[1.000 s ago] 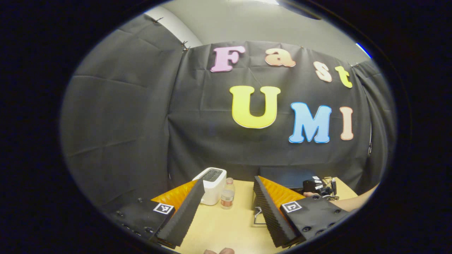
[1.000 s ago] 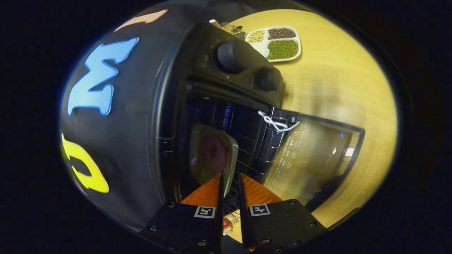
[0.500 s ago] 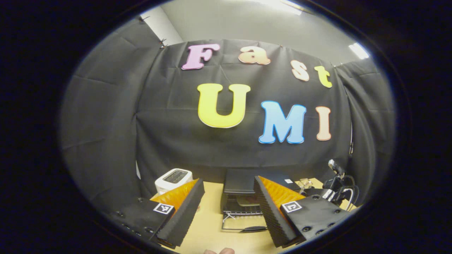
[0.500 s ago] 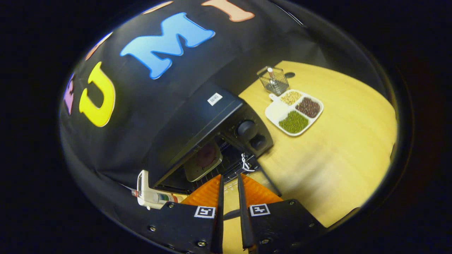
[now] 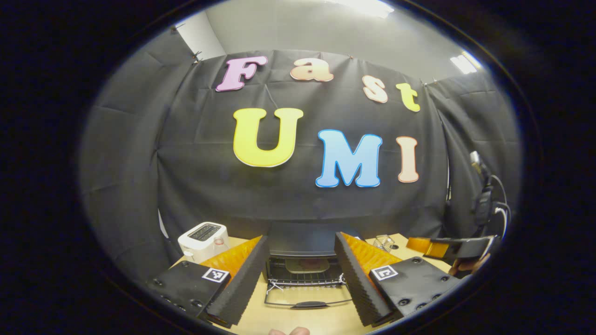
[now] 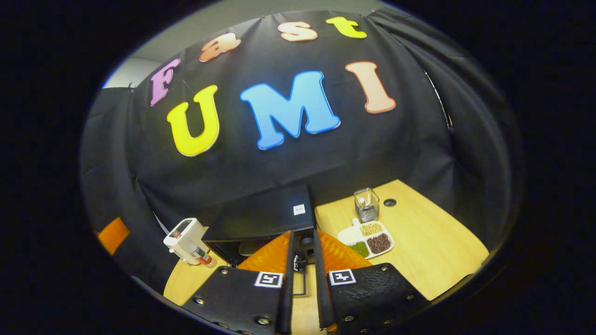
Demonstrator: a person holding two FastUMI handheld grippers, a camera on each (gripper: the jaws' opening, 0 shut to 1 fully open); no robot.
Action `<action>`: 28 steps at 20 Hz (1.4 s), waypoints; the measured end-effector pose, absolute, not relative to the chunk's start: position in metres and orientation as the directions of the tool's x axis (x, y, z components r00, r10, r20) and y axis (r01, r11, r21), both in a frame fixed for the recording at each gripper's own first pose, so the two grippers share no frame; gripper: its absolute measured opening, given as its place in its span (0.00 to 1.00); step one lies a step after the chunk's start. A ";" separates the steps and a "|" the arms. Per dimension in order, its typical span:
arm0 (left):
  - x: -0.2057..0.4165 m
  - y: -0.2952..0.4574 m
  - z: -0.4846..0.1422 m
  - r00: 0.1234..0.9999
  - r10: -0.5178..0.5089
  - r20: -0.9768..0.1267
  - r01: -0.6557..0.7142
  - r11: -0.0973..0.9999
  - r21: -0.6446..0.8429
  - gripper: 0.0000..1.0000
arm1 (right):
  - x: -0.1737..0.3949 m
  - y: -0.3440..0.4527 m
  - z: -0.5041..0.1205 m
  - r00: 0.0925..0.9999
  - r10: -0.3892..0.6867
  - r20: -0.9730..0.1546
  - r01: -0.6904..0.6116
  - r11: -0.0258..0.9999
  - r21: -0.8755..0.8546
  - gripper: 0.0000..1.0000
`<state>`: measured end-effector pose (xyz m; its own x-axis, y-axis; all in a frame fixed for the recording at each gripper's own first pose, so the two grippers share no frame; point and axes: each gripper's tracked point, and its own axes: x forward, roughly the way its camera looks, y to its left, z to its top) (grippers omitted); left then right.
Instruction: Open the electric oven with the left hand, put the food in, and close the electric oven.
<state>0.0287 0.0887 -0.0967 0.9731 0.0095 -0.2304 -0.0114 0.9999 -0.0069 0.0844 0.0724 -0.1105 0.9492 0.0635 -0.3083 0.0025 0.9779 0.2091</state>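
Two grippers: we log both above the wooden table [image 6: 433, 242]
Left gripper [image 5: 301, 274]: fingers spread wide, nothing between them; held off from the oven, pointed at its front
Right gripper [image 6: 301, 279]: fingers nearly together with a thin gap, nothing clamped; we also see it at the right edge of the left gripper view [image 5: 449, 247]
Electric oven [image 5: 305, 239]: black, against the back cloth; door [image 5: 307, 295] dropped flat toward us
Food: plate [image 5: 307, 265] resting on the rack inside the cavity
Nearby: white toaster [image 5: 204, 239] left of the oven; sectioned bean tray [image 6: 370, 239] and clear cup [image 6: 367, 204] to its right
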 end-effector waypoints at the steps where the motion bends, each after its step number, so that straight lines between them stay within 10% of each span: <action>1: 0.030 0.085 -0.100 0.972 0.007 -0.235 -0.010 1.000 -0.009 0.98 | 0.079 0.065 -0.098 0.958 0.061 -0.279 -0.004 0.980 0.200 0.24; 6: 0.033 0.064 -0.124 0.954 -0.021 -0.299 0.012 0.999 -0.033 0.92 | 0.056 0.043 -0.065 0.980 0.049 -0.191 -0.024 0.991 0.131 0.87; 28: 0.017 0.036 -0.350 0.531 -0.070 -0.844 0.052 0.997 -0.050 0.98 | 0.041 0.007 -0.059 0.989 -0.004 -0.148 0.012 0.999 0.052 0.87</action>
<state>0.0172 0.0357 -0.3499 0.5310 -0.0697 -0.8445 0.0521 0.9974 -0.0496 0.0412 0.0065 -0.0590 0.9890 -0.0039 -0.1480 0.0118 0.9986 0.0523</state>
